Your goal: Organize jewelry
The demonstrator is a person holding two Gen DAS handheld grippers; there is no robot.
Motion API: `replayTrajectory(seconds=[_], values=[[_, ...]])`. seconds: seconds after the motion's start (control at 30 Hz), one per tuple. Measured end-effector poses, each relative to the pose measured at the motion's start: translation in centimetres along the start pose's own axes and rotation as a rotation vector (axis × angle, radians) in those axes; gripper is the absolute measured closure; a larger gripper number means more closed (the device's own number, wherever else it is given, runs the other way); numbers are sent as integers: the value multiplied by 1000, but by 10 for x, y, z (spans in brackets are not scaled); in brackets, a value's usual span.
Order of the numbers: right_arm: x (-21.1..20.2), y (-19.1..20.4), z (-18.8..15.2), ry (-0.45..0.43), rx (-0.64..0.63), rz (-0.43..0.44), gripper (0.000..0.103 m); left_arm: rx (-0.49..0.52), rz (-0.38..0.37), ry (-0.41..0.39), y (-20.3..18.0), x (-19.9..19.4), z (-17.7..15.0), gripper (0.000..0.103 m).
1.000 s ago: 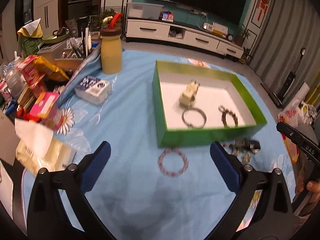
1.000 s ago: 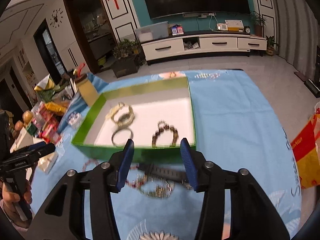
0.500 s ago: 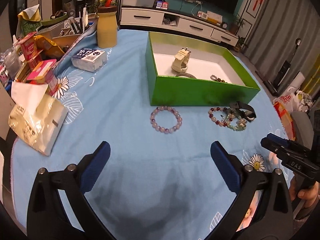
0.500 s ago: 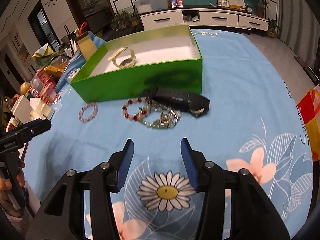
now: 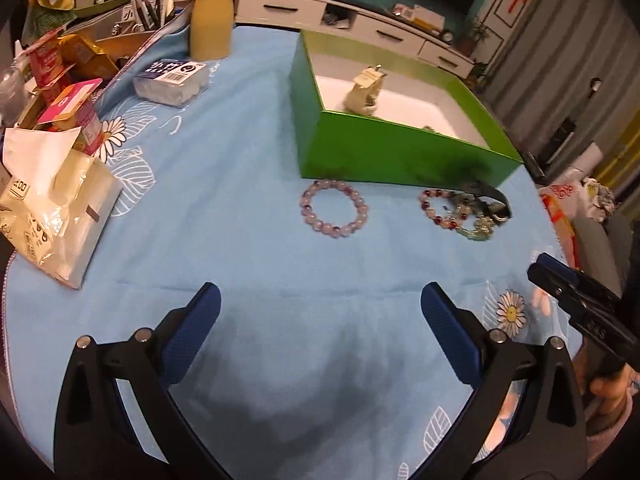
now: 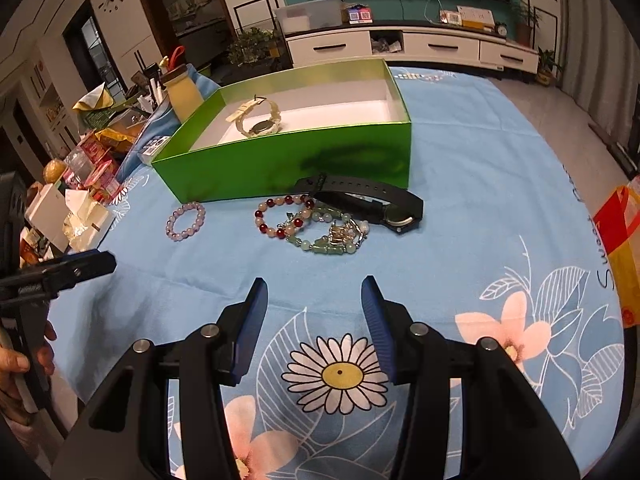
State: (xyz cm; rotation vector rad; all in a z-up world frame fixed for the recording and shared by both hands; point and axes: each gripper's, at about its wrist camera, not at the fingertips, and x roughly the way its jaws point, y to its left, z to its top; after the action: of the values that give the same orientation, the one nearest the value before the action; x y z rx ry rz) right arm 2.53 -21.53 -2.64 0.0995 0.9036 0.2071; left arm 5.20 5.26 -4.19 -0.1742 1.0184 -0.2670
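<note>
- Both grippers have drawn back from the green box (image 6: 304, 160); more cloth now shows before it.
- Purple bracelet (image 5: 334, 208) lies just before the box, apart from the tangled pile (image 6: 320, 224).
- Left gripper (image 5: 320, 312) and right gripper (image 6: 314, 304) are both spread, empty.
- Straddle one bead side squarely, then pinch.

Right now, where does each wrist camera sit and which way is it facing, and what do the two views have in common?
Left wrist: sits behind the open left gripper, low over the blue tablecloth, facing the green box and lilac bead bracelet; the right gripper pokes in at the right edge.
Right wrist: sits behind the open right gripper, facing the black watch and the bracelet pile; the left gripper and its hand show at left.
Shared: box, bracelets, watch, tablecloth.
</note>
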Motion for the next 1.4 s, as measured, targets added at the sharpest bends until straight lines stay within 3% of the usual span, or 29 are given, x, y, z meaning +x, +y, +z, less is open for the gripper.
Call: replayTrajectory(seconds=[0.1,0.4,0.63,0.93,1.0,1.2,1.33,1.4], values=[[5,1,0,8,5,15,53,4,-60,-28,-8,2,-2,2],[22,-1,1,30,7,28,53,118,-63,-34,-34,19,-5,3],[35,-8,9,18,41,40,54,125,-97,-36,-35,28,4,14],[55,-12,24,-1,38,-8,68,165,-85,-32,-38,41,13,19],[59,-13,26,-1,32,-18,71,174,-85,-31,-39,44,15,24],[72,-15,31,6,12,-39,76,181,-91,-15,-38,54,21,25],[72,-13,30,-11,-16,-45,88,180,-101,-6,-37,59,22,25],[66,-14,30,-35,1,-22,89,176,-112,-2,-36,60,22,25]])
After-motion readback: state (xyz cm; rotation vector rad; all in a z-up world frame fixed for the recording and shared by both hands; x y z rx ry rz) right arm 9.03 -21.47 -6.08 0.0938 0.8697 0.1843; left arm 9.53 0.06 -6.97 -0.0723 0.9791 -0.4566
